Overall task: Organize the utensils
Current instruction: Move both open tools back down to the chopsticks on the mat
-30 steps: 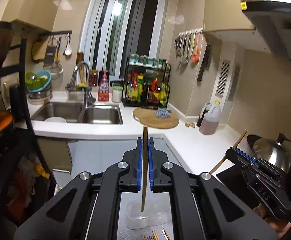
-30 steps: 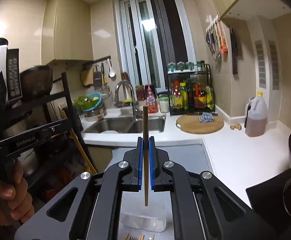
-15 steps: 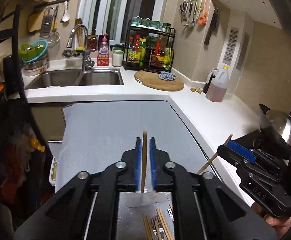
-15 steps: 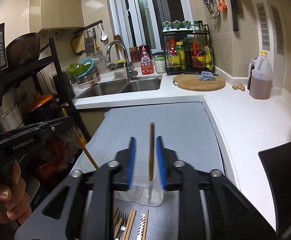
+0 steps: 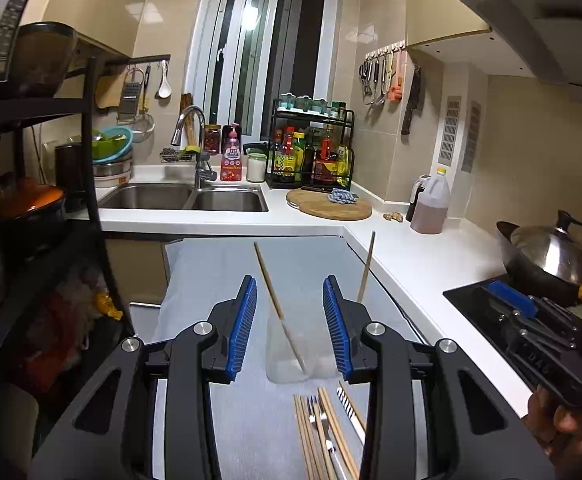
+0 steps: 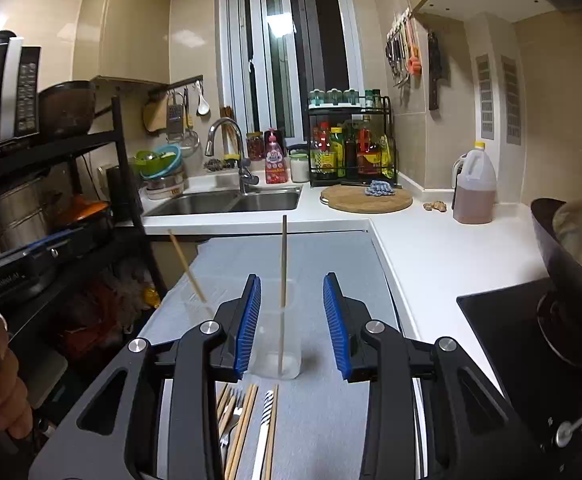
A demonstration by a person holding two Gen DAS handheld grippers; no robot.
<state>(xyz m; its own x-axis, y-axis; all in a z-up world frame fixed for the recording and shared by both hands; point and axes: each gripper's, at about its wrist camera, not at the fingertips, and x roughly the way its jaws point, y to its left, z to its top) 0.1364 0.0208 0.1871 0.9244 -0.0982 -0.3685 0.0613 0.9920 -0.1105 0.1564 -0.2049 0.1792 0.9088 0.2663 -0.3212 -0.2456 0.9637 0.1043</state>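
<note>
Both grippers hang over the grey mat [image 5: 227, 280] on the bench, each with its jaws spread wide and gripping nothing. Between the blue pads of the left gripper [image 5: 290, 320] stands a clear cup [image 5: 291, 360] with one chopstick [image 5: 275, 300] in it, leaning up and to the left, its lower end at the cup's bottom. A second chopstick [image 5: 366, 266] rises just beyond the right pad, tilted slightly right; whether it stands in another cup cannot be told from this view. The right wrist view shows two cups: one cup [image 6: 277, 344] sits between the pads of the right gripper [image 6: 292, 320] and holds a chopstick [image 6: 283, 280] almost upright, and another cup [image 6: 201, 304] to the left holds a chopstick [image 6: 187, 266] leaning left. Neither gripper touches a chopstick or a cup. On the mat just on the near side of the cups lies a loose row of utensils [image 5: 323, 432]: several wooden chopsticks, a fork [image 6: 233, 420] and a striped-handled piece [image 6: 265, 416], side by side and roughly parallel. The sink [image 5: 187, 198] and a round board [image 5: 331, 206] lie well behind.
</note>
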